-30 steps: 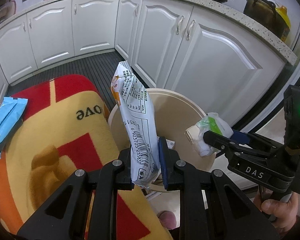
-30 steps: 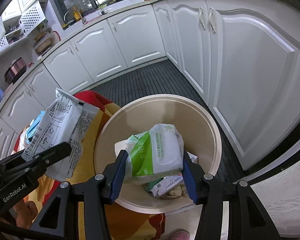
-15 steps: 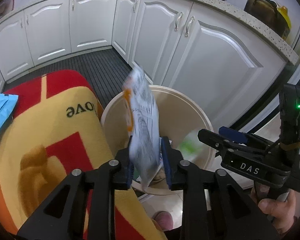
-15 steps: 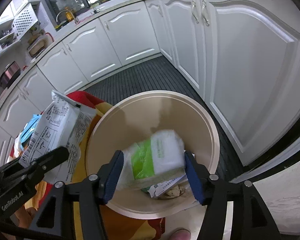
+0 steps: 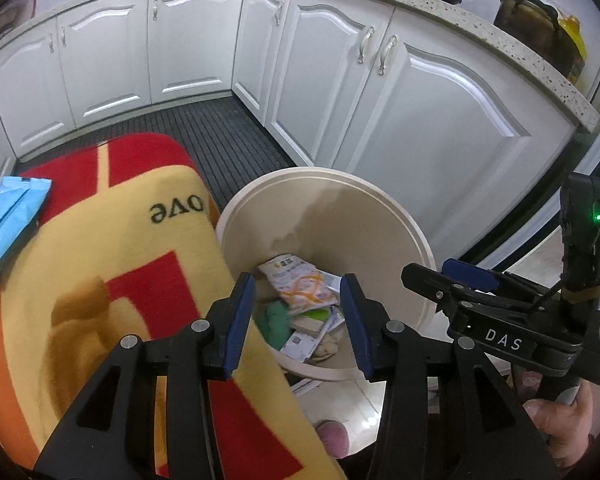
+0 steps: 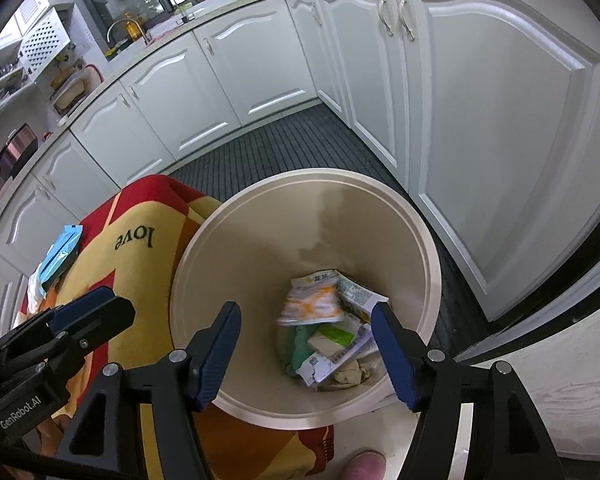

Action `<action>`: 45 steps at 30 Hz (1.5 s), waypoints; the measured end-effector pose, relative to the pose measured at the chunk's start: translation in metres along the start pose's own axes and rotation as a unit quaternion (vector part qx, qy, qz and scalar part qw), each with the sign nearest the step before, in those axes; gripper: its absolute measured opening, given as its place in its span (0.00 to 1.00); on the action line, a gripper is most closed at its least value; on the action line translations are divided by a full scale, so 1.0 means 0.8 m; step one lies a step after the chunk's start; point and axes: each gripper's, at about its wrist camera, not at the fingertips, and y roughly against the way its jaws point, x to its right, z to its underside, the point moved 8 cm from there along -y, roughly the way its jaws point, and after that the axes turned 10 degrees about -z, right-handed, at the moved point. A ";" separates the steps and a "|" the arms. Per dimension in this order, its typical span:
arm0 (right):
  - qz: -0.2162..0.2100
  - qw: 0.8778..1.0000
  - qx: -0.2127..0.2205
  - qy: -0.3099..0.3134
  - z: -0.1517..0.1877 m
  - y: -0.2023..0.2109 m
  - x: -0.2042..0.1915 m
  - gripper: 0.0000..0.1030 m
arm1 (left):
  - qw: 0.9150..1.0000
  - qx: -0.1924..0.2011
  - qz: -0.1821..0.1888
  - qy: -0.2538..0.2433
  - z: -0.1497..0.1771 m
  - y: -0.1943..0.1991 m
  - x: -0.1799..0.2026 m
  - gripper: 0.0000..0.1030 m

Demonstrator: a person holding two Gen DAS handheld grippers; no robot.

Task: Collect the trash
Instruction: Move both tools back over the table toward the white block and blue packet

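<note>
A round beige trash bin (image 5: 380,200) (image 6: 428,240) stands on the floor beside a blanket-covered seat. Inside lie a white and orange snack wrapper (image 5: 300,284) (image 6: 312,304), a green and white tissue pack (image 6: 332,338) and other crumpled papers. My left gripper (image 5: 298,312) is open and empty over the bin's near rim. My right gripper (image 6: 306,344) is open and empty above the bin; it also shows in the left wrist view (image 5: 444,276). A blue packet (image 5: 8,224) (image 6: 60,252) lies on the blanket at far left.
A red, yellow and orange blanket (image 5: 120,280) (image 6: 140,248) printed "love" covers the seat left of the bin. White kitchen cabinets (image 5: 420,100) (image 6: 480,120) curve around behind. Dark ribbed floor mat (image 5: 220,140) lies in front of them. Pots (image 5: 532,20) stand on the counter.
Both grippers opened. The snack wrapper dropped from the left gripper into the bin, and the tissue pack dropped from the right gripper into it.
</note>
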 end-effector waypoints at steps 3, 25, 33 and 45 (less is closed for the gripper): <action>-0.002 1.000 0.000 0.003 0.002 0.001 -0.006 0.63 | 1.000 0.006 -0.013 0.000 0.002 0.006 -0.008 0.41; -0.067 0.994 -0.024 0.079 0.027 -0.021 -0.152 0.71 | 0.986 0.001 -0.133 0.101 0.059 0.082 -0.196 0.41; -0.098 0.988 -0.047 0.114 0.042 -0.046 -0.225 0.74 | 0.971 -0.005 -0.170 0.168 0.094 0.121 -0.304 0.51; -0.130 0.980 -0.086 0.124 0.037 -0.101 -0.316 0.76 | 0.919 -0.011 -0.247 0.309 0.134 0.175 -0.490 0.60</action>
